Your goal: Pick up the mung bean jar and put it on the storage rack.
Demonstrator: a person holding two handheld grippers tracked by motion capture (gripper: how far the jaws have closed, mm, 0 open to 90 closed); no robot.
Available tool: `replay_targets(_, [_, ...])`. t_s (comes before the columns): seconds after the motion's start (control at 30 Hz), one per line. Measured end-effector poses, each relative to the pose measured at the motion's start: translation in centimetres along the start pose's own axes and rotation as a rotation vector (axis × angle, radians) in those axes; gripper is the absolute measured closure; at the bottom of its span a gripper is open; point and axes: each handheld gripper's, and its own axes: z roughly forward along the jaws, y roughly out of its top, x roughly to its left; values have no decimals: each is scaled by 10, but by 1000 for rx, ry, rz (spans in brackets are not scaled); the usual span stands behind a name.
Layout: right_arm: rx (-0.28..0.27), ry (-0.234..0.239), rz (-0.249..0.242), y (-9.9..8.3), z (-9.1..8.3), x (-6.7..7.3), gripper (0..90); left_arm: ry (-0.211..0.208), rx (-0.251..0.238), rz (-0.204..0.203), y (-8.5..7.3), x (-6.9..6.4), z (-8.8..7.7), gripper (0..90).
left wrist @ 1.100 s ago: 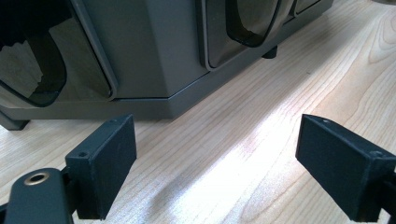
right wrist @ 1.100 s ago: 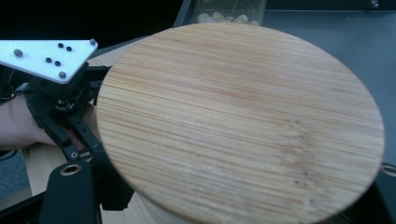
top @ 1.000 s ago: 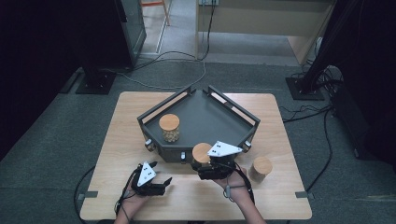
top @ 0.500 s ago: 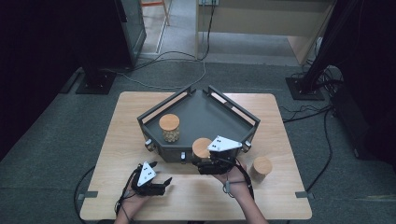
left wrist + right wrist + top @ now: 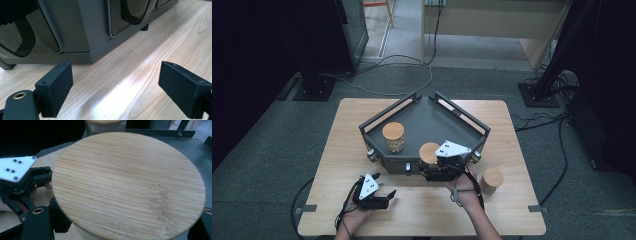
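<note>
Right hand-held gripper point(image 5: 432, 172) clamps your jar point(image 5: 429, 152) upright at tray point(image 5: 377, 125) front rim; tray floor at 12 o'clock. Left hand-held gripper point(image 5: 388, 197) wide open, empty.

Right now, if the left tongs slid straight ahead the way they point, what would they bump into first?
Probably the dark tray: its side wall stands straight ahead of the open left tongs, with bare wooden table between.

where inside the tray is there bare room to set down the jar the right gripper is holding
The grey tray floor is bare at its back and right, between the far rails and the standing jar. The front is crowded: the right gripper with its held jar sits there. Table wood between the left gripper and the right forearm is also free.
</note>
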Motion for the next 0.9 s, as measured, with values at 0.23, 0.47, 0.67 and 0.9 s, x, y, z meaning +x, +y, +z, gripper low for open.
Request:
replay_targets(0.23, [-8, -18, 21, 1, 3, -2, 251, 0, 4, 6, 1, 0, 0, 123])
replay_targets(0.47, [-4, -30, 30, 4, 7, -5, 251, 0, 1, 4, 0, 0, 0, 123])
replay_targets(0.67, [-6, -53, 41, 4, 11, -4, 251, 0, 2, 5, 0, 0, 0, 123])
replay_targets(0.9, [-9, -69, 43, 5, 15, -5, 251, -1, 0, 9, 0, -1, 0, 123])
